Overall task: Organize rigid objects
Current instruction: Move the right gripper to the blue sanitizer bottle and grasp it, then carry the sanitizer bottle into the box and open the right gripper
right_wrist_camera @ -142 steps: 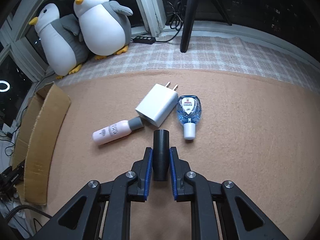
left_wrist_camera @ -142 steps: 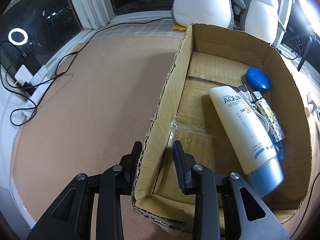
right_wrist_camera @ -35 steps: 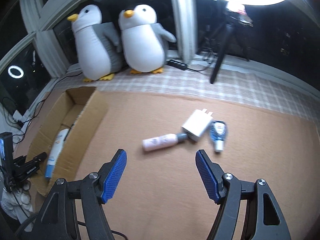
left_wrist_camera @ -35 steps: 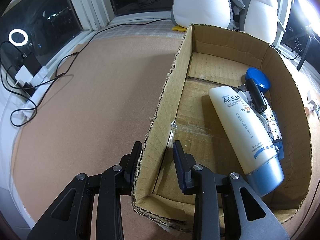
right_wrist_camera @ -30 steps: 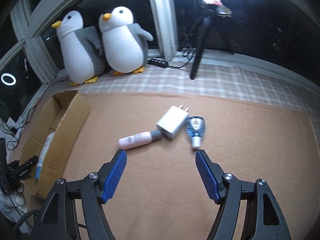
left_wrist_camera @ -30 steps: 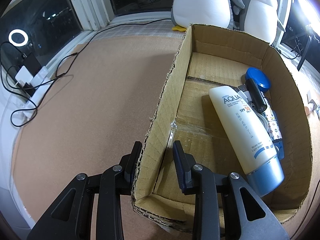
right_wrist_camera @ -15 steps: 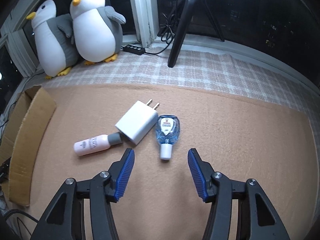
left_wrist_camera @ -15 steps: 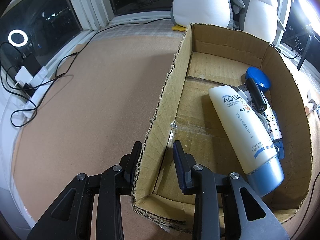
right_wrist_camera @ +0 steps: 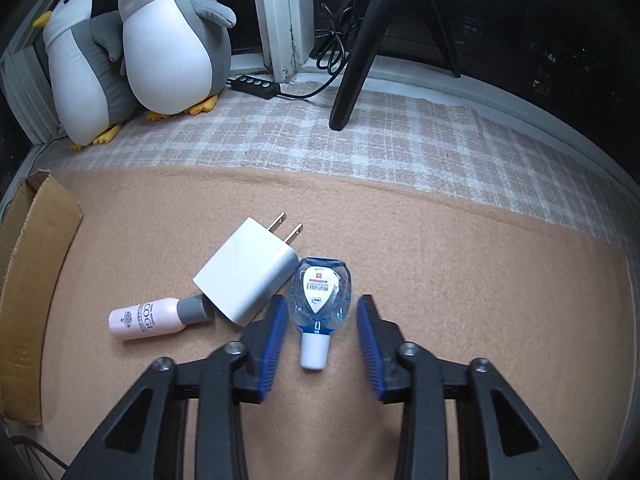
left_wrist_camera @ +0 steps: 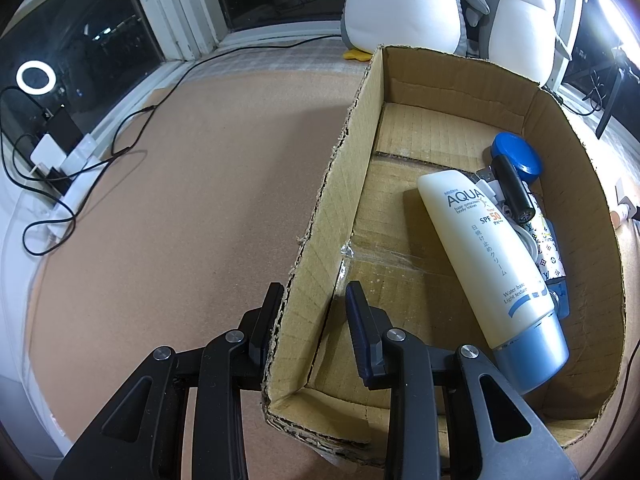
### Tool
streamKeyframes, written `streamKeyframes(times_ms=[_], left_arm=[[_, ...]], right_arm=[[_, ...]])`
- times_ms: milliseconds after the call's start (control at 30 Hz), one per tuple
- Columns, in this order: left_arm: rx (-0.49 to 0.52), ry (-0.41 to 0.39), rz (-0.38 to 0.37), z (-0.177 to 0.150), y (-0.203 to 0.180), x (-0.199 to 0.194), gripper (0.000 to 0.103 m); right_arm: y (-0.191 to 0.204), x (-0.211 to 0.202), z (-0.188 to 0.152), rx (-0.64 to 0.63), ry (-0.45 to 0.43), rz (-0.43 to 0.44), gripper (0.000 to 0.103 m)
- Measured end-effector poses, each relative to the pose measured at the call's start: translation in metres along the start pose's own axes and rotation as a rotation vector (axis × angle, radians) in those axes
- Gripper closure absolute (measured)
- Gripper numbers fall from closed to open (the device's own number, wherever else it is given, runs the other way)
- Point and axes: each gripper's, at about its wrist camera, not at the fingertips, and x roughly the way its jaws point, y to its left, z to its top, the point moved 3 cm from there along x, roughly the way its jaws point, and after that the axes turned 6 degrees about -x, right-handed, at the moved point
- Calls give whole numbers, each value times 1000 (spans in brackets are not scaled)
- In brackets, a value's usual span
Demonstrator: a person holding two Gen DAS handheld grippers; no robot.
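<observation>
Left wrist view: the left gripper (left_wrist_camera: 316, 312) pinches the near left wall of the cardboard box (left_wrist_camera: 320, 216), one finger outside, one inside. Inside lies a cream sunscreen tube (left_wrist_camera: 492, 264) reading "AQUA", "SPF 50" and "Water base, Light texture", beside a black cylinder (left_wrist_camera: 512, 190), a round blue lid (left_wrist_camera: 518, 154) and a patterned pouch (left_wrist_camera: 550, 252). The box's left half is bare floor. Tan felt (left_wrist_camera: 180, 208) stretches clear to the left, up to cables (left_wrist_camera: 80, 168) by the window.

Right wrist view: the right gripper (right_wrist_camera: 322, 336) has just been closing; its blue pads (right_wrist_camera: 272, 344) flank the small blue bottle (right_wrist_camera: 320, 300) without touching it. A white charger (right_wrist_camera: 250, 274) touches the bottle's left side; a pink bottle (right_wrist_camera: 148, 318) marked "COGI" lies against it. Open felt lies to the right. Two plush penguins (right_wrist_camera: 172, 36) and a tripod leg (right_wrist_camera: 360, 60) stand on the plaid cloth (right_wrist_camera: 360, 148).
</observation>
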Motion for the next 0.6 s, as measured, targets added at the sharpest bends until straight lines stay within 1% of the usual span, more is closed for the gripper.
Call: streamKeyframes(times_ms=[300, 600], left_arm=[[-2, 0, -1, -1, -1, -1, 73], [-6, -1, -3, 0, -1, -2, 73]], right_arm=[[1, -2, -3, -3, 4, 0, 75], [5, -19, -26, 31, -14, 16, 76]])
